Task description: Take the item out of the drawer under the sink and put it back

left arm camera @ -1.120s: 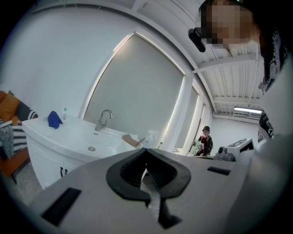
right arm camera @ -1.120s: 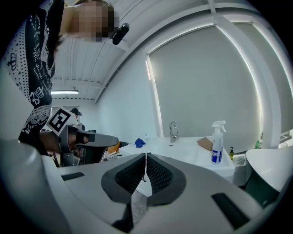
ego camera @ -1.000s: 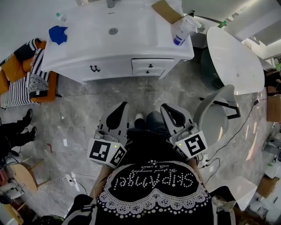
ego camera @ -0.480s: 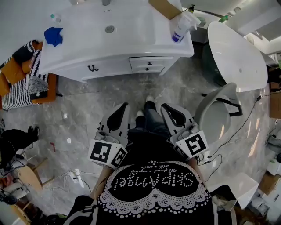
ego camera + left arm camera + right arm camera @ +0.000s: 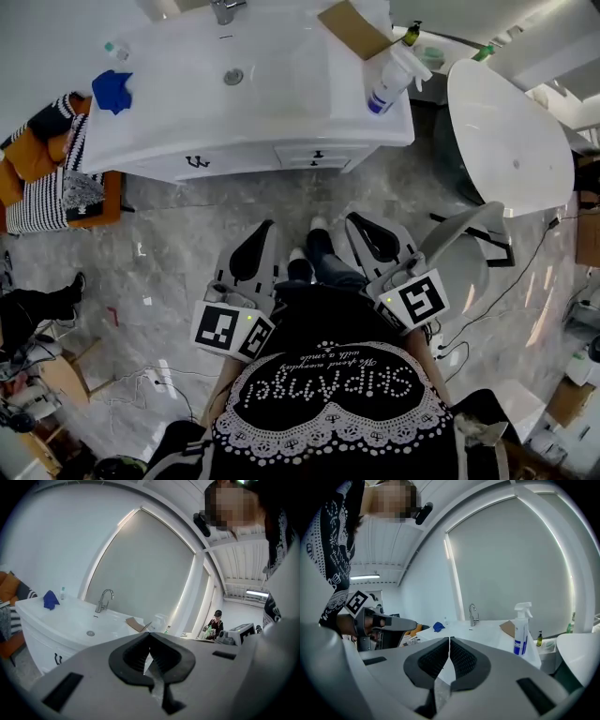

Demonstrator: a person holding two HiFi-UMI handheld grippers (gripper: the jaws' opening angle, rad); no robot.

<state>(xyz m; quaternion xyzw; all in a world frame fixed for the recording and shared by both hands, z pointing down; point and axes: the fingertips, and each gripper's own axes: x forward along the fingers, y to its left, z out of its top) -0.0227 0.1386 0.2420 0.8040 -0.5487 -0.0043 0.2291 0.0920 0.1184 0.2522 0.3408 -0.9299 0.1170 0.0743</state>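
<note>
The white sink vanity stands ahead of me, and its small drawers in the front are shut, so whatever lies inside is hidden. My left gripper and right gripper are held side by side at waist height. Both point toward the vanity, well short of it. In the left gripper view the left gripper has its pads together with nothing between them. The right gripper is likewise shut and empty. The faucet and basin lie beyond the jaws.
On the vanity are a spray bottle, a cardboard piece and a blue cloth. A white round table and a grey chair stand at the right. Striped cushions and another person's legs are at the left.
I have stepped closer to the vanity, and both grippers came forward with me. Its front now looks more foreshortened. Both pairs of jaws stayed shut.
</note>
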